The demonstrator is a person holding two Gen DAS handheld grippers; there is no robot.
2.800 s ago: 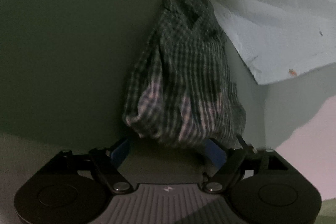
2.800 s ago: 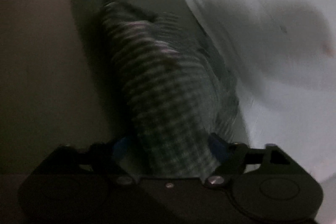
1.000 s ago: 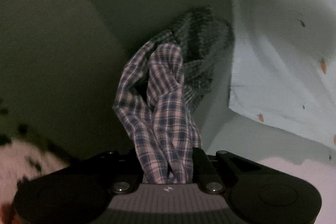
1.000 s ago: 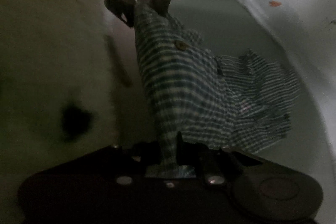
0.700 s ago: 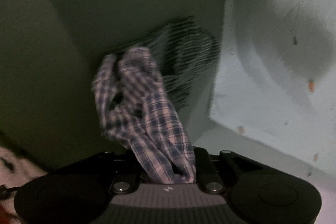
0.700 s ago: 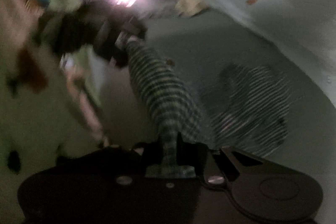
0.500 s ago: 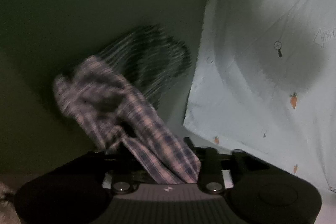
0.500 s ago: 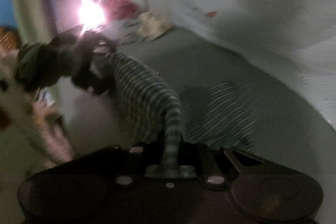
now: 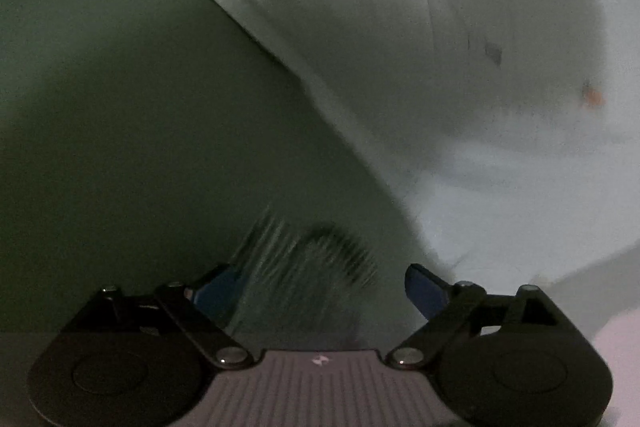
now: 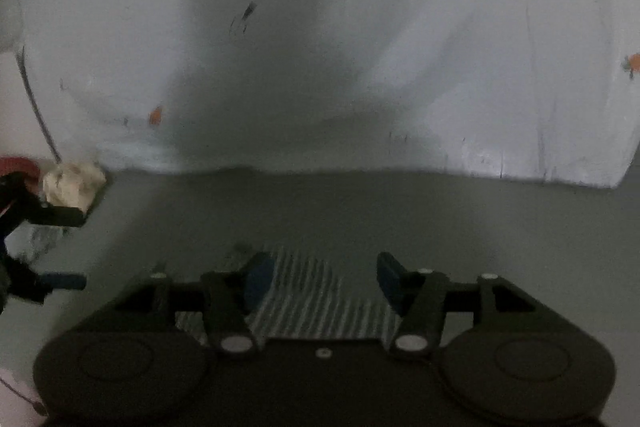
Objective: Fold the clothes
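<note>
Claws sprung wide: left claw [image 9: 320,291] and right claw [image 10: 322,277] just opening, dropping the dark checked cotton shirt [image 10: 316,301], now slack at six o'clock on the grey-green bed [image 9: 132,131]. Ready for regrasping.

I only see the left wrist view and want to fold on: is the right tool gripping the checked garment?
Observer: No. The right tool has just been opening its jaws; the checked garment lies loose between them, not pinched.
Operator: Anything off to its side that I can't see?
Observer: Yes, a red thing at the far left, beside the crumpled cream cloth. I can't tell what it is.
</note>
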